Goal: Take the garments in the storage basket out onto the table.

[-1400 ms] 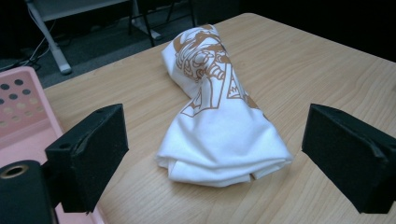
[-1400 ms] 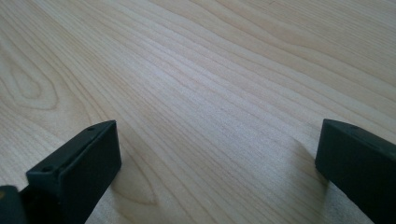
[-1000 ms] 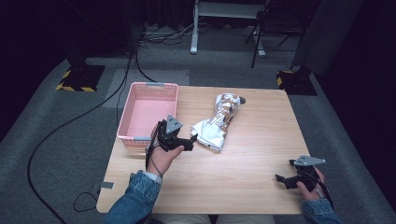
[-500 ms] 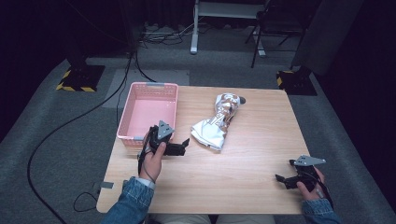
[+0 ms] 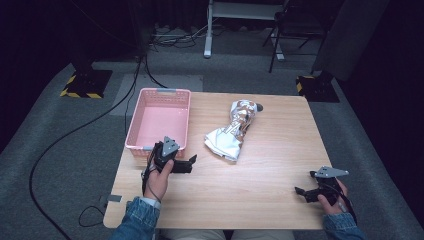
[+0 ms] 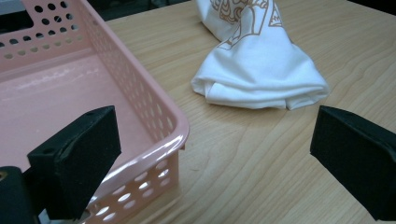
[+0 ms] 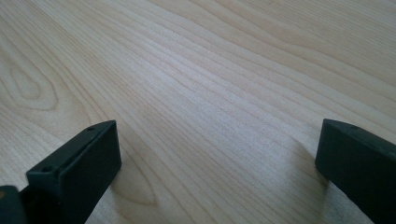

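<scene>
Beside the pink basket (image 5: 159, 119), the left gripper (image 5: 190, 163) hung with jaws apart, apparently approaching the folded shirt (image 5: 231, 135); the right gripper (image 5: 301, 192), likewise apart, waited well away.

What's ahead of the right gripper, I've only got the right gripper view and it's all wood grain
Observer: In the high view the right gripper sits at the table's near right corner, apart from everything; the rolled white garment lies farther in, toward the middle.
Operator: Where's the other gripper?
Observer: The left gripper is near the left edge, beside the pink basket's near right corner, jaws wide apart.
Operator: Is it holding the garment?
Observer: No. In the left gripper view the garment lies past its jaws, untouched, with bare wood between.
Operator: Anything in the basket?
Observer: Nothing that I can see; its pink floor shows bare.
</scene>
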`<move>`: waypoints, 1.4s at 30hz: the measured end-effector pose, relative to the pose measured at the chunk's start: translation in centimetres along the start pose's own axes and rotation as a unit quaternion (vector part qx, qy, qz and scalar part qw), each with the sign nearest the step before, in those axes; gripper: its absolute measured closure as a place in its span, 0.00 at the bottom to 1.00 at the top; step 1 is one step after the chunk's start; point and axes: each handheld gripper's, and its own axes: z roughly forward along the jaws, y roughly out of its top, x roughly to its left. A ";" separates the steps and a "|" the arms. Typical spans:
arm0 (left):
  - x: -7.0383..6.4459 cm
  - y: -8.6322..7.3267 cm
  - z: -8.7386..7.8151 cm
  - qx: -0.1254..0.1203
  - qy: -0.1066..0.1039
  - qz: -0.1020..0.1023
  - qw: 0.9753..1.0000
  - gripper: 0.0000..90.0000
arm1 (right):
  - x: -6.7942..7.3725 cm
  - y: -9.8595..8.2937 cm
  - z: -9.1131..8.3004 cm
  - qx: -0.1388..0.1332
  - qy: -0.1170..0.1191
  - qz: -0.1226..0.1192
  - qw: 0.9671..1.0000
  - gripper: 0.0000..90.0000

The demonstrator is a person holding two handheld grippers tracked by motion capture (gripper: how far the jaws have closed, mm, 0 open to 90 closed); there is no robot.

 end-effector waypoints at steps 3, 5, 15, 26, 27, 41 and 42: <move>0.1 -0.5 -0.1 0.004 0.002 -0.001 1.000 0.01 | 0.0 0.0 0.0 0.000 0.000 0.000 1.000 0.00; 0.2 -0.9 -0.2 0.001 0.003 -0.003 1.000 0.01 | 0.0 0.0 0.0 0.000 0.000 0.000 1.000 0.00; 0.2 -1.8 -1.0 -0.006 0.006 0.002 1.000 0.01 | 0.0 0.0 0.0 0.000 0.000 0.000 1.000 0.00; 0.3 -3.3 -1.2 0.004 0.006 -0.003 1.000 0.01 | 0.0 0.0 0.0 0.000 0.000 0.000 1.000 0.00; 0.4 -3.5 -1.2 0.006 0.007 -0.005 1.000 0.01 | 0.0 0.0 0.0 0.000 0.000 0.000 1.000 0.00; 0.8 -5.3 -1.1 0.030 0.012 -0.010 0.999 0.01 | 0.0 0.0 0.0 0.000 0.000 0.000 1.000 0.00; 0.9 -5.4 -1.1 0.033 0.012 -0.010 0.999 0.01 | 0.0 0.0 0.0 0.000 0.000 0.000 1.000 0.00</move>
